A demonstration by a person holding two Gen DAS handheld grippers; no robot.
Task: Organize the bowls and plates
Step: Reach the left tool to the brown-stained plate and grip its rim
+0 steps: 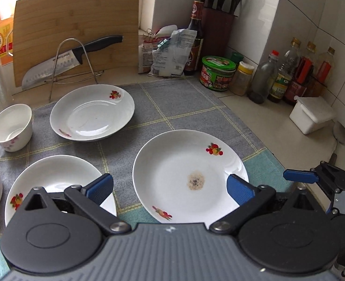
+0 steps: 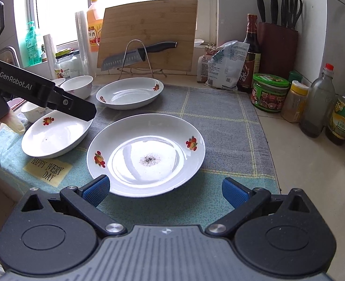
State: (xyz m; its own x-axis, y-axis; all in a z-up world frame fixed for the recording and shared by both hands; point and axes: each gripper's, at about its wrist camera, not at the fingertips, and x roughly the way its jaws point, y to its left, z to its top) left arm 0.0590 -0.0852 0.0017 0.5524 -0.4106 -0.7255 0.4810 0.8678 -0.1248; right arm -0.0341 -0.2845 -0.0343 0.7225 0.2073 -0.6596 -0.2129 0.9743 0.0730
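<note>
Three white plates with fruit prints lie apart on a grey-green checked cloth [image 1: 195,107]: a near plate with a dark speck patch [image 1: 188,175] [image 2: 146,154], a left plate [image 1: 55,182] [image 2: 55,138], and a far plate [image 1: 92,112] [image 2: 130,92]. White bowls [image 1: 11,126] [image 2: 77,85] stand at the left. My left gripper [image 1: 170,187] is open and empty, hovering above the near and left plates. My right gripper [image 2: 165,189] is open and empty at the near plate's front edge. The left gripper's body [image 2: 43,91] shows above the left plate.
A bamboo cutting board [image 1: 74,30] and a knife on a wire stand [image 1: 71,58] stand behind the far plate. Bags [image 1: 167,53], a green jar [image 1: 216,72], sauce bottles [image 1: 284,72], a knife block [image 1: 216,28] and a white box [image 1: 312,114] line the back right.
</note>
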